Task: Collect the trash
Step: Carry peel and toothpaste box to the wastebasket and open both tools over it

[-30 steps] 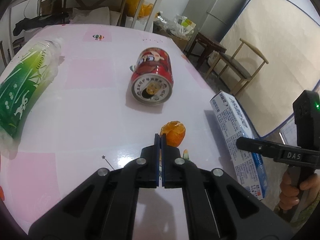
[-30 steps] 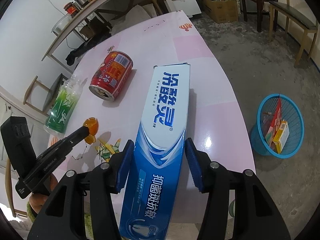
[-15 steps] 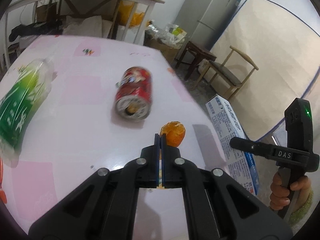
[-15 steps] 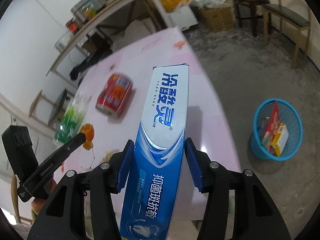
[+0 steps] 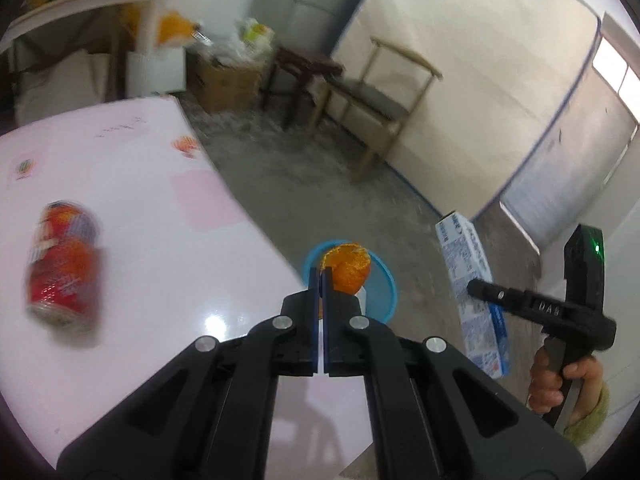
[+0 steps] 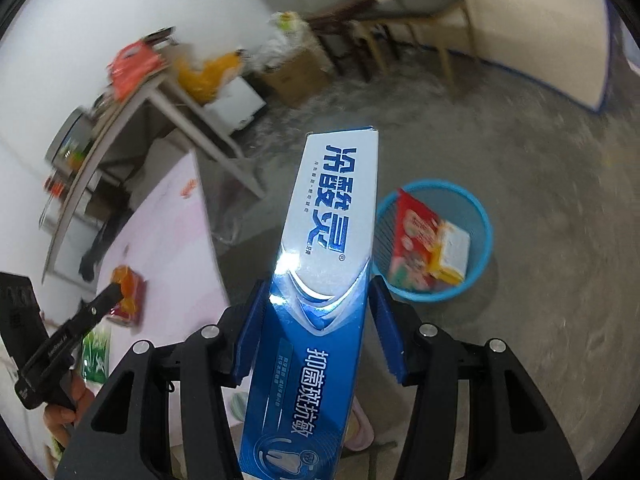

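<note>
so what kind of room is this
Probably a lived-in room at home, part dining area, part storage. There is a pink table, a wooden chair against the wall, a cardboard box on the bare concrete floor, and a blue bin.

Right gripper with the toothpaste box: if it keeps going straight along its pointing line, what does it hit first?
Probably bare floor. The toothpaste box in the right gripper aims just left of the blue basket; nothing else shows ahead, though depth is unclear.

Can (image 5: 64, 264) on the table (image 5: 168, 216); basket (image 6: 480, 216) on the floor beside it, boxes (image 6: 432, 240) inside.
</note>
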A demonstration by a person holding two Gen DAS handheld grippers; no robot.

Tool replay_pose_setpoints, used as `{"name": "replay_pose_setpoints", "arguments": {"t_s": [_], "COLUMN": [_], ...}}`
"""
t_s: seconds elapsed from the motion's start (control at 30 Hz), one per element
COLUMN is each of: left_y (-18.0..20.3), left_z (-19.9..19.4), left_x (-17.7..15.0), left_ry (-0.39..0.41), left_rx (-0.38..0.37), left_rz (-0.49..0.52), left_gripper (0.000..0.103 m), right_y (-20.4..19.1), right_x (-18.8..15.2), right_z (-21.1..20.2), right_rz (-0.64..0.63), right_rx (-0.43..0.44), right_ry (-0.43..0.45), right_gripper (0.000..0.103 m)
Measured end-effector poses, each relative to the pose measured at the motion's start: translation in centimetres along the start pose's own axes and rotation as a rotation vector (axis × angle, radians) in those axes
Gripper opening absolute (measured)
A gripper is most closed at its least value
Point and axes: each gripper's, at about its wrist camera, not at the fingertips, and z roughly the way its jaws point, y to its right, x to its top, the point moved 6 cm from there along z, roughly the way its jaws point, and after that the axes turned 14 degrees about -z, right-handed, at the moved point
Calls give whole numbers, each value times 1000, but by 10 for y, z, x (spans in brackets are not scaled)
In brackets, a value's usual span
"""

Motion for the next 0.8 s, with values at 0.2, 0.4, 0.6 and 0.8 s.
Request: {"name": "replay_pose_setpoints", "arguments": {"t_s": [0.2, 0.4, 0.6, 0.8], "left_y": [37, 58, 63, 49], "left_z": [86, 170, 215, 172], "left_x": [5, 21, 38, 46], "left_ry": [-178, -312, -351, -290], "left_rx": [17, 26, 101, 66], "left_rz": [18, -6, 2, -22], "left_gripper": [0, 0, 41, 46], "right_y": [49, 91, 137, 139], "right_x": [-10, 21, 36, 10], "right_z": [46, 110, 202, 209], "right_rz": [128, 218, 288, 312], "right_rx": [46, 74, 43, 72], "right_ry": [-89, -141, -215, -214], "right_gripper": [51, 52, 62, 62]}}
